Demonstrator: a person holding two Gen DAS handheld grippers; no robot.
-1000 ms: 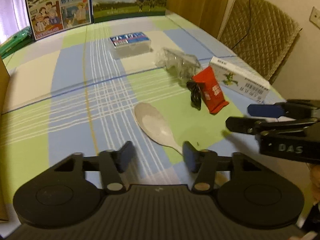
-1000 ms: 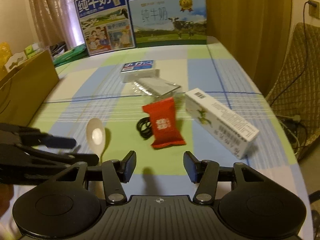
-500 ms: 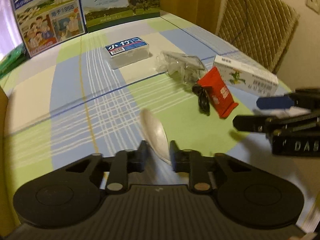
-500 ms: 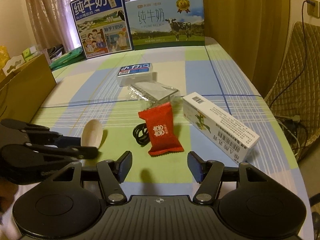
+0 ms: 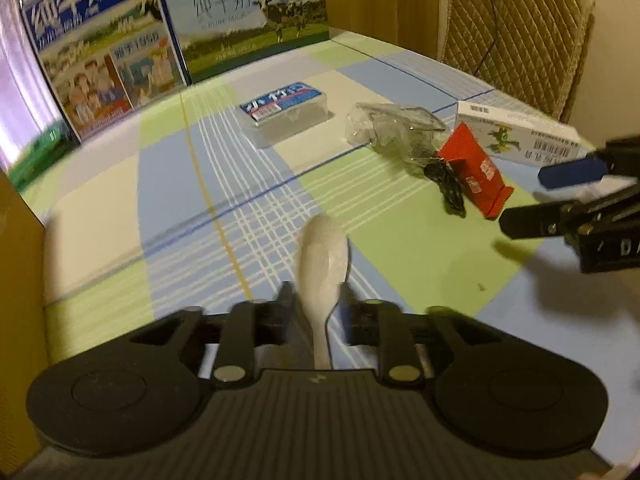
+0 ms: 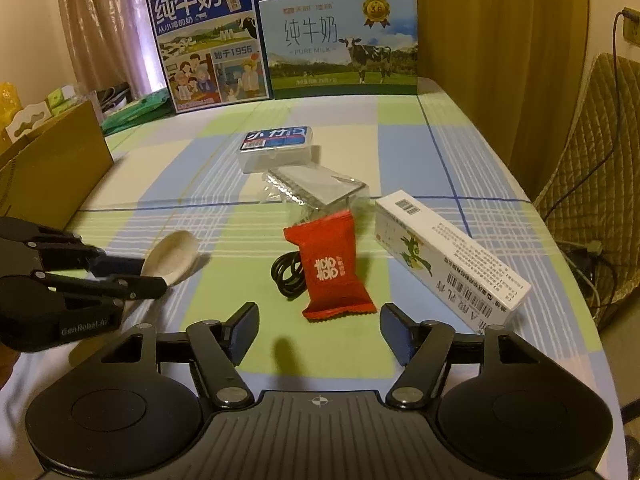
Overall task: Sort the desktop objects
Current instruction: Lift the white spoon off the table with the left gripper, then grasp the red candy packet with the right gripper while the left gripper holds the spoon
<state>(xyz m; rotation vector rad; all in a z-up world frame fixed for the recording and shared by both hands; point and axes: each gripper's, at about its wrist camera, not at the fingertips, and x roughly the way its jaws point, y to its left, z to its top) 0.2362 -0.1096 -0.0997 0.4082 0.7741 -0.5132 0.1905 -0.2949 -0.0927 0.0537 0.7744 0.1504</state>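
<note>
My left gripper (image 5: 318, 300) is shut on the handle of a white spoon (image 5: 323, 256), whose bowl points forward over the checked tablecloth. In the right wrist view the same spoon (image 6: 172, 258) sticks out of the left gripper (image 6: 132, 276) at the left. My right gripper (image 6: 320, 330) stands open and holds nothing, just short of a red snack packet (image 6: 332, 268) that lies partly over a coiled black cable (image 6: 286, 276). A white carton (image 6: 448, 256) lies to the right of the packet. From the left wrist, the right gripper (image 5: 552, 196) shows at the right edge.
A clear box with a blue label (image 6: 276, 148) and a clear-wrapped item (image 6: 316, 188) lie mid-table. Two milk cartons (image 6: 208, 40) (image 6: 344, 48) stand at the far edge. A cardboard box (image 6: 48, 168) flanks the left; a quilted chair (image 6: 600, 184) stands right.
My left gripper went from open around the spoon handle to shut on it; the spoon now points straight ahead between the fingers. The right gripper has stayed open, nearly still.
</note>
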